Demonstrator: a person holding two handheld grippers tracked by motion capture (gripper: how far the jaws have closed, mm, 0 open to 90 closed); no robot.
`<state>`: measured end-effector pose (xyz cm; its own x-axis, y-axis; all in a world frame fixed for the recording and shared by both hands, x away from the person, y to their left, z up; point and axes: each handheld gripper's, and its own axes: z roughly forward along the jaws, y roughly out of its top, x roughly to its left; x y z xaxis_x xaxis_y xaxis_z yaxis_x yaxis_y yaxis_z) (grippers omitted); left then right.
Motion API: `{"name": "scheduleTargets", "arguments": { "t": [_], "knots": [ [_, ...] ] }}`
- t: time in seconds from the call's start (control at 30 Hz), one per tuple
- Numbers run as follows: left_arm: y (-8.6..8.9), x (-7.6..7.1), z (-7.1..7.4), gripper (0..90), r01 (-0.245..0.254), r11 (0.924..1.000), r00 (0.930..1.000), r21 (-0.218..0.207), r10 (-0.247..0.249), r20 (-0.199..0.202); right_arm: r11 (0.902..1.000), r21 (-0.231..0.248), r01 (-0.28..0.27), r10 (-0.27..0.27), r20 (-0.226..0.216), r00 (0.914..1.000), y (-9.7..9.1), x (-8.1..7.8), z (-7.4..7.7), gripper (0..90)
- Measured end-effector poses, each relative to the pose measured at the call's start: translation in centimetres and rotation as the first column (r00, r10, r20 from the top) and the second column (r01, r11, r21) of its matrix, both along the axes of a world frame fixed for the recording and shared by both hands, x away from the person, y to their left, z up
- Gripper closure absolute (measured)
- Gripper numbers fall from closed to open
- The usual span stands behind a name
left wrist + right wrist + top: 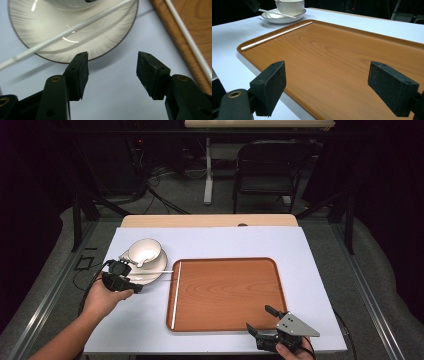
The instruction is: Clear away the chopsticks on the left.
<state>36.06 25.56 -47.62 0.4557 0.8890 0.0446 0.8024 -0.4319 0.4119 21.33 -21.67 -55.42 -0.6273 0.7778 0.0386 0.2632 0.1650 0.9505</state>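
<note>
Just beside the left edge of the wooden tray, on the white desk, stands a white plate with a dark rim, and a white bowl sits on this plate. One thin white chopstick lies across the plate, under the bowl's side, with its end pointing toward the tray. A second chopstick lies inside the tray, along the tray's left edge. The left tongs are at the near side of the plate, away from the tray; in the left gripper view the two black pads stand wide apart just before the plate rim, with nothing between them and only the desk surface under them. The right tongs are at the near right corner of the tray, above its rim, also wide apart and holding nothing. Both chopsticks lie free, touched by neither tongs.
</note>
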Motion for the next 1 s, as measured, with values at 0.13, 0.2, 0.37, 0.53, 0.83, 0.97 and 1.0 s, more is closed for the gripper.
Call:
{"name": "scheduleTargets", "arguments": {
  "t": [0.13, 0.2, 0.37, 0.53, 0.83, 0.97, 1.0],
  "knots": [
    [0.6, 0.2, -0.1, 43.3, 0.038, 0.9962, 0.9982, 0.078, -0.042, 0.042, 1.0000, 0.000, 0.000, 0.000, 0.000, 1.0000, 0.0, 0.0, 0.0, 14.3],
    [0.8, 0.3, -0.1, 43.7, 0.063, 0.9899, 0.9955, 0.127, -0.071, 0.063, 1.0000, 0.000, 0.000, 0.000, -0.001, 1.0000, 0.0, 0.0, 0.0, 14.4],
    [1.7, 0.5, -0.3, 48.5, 0.103, 0.9594, 0.9860, 0.262, -0.134, 0.099, 1.0000, 0.000, 0.001, -0.001, -0.001, 1.0000, 0.0, 0.0, 0.0, 14.3],
    [2.6, 0.6, -0.7, 54.2, 0.140, 0.9260, 0.9731, 0.351, -0.194, 0.124, 1.0000, -0.003, 0.000, 0.000, 0.000, 1.0000, 0.0, 0.0, 0.0, 14.3],
    [2.9, 0.1, -1.3, 61.2, 0.306, 0.7885, 0.8890, 0.533, -0.437, 0.136, 1.0000, -0.003, 0.003, -0.003, -0.010, 0.9999, 0.0, 0.1, -0.1, 14.4],
    [2.7, 0.2, -1.7, 66.4, 0.348, 0.7475, 0.8628, 0.566, -0.491, 0.118, 1.0000, -0.003, 0.003, -0.003, -0.012, 0.9999, 0.0, 0.1, -0.1, 14.4],
    [2.6, 0.2, -1.8, 67.0, 0.356, 0.7444, 0.8585, 0.565, -0.499, 0.117, 1.0000, -0.003, 0.003, -0.003, -0.012, 0.9999, 0.0, 0.1, -0.1, 14.4]
  ]
}}
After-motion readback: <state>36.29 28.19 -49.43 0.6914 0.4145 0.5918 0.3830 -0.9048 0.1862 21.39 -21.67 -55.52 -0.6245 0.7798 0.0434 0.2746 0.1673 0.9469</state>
